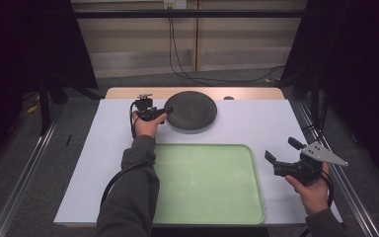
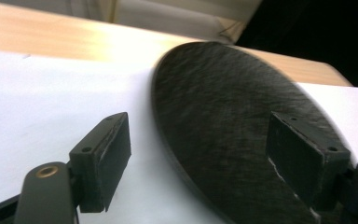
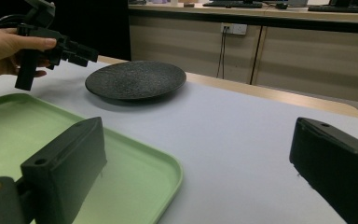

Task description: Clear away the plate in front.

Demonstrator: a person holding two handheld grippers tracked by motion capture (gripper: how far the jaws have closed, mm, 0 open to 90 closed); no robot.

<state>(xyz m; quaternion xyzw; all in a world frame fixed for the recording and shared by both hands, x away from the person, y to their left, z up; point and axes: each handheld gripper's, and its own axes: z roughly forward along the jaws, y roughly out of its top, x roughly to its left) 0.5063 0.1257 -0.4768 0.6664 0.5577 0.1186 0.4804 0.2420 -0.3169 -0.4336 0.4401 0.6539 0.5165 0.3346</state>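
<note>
Plate (image 2: pixel 223 135) rim between open left tongs (image 2: pixel 214 163)

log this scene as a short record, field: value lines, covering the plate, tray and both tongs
surface: white table cover
plate: dark round plate, far centre, outside the tray
tray: green tray, near centre, nothing on it
left tongs: left tongs open at the plate's left rim, one jaw over the plate, one over the cover
right tongs: right tongs open, held above the cover right of the tray
contact: no grasp visible

Grey floor (image 1: pixel 143 79), beige wall cabinets (image 3: pixel 307 51), dark curtains (image 1: pixel 355 59).
</note>
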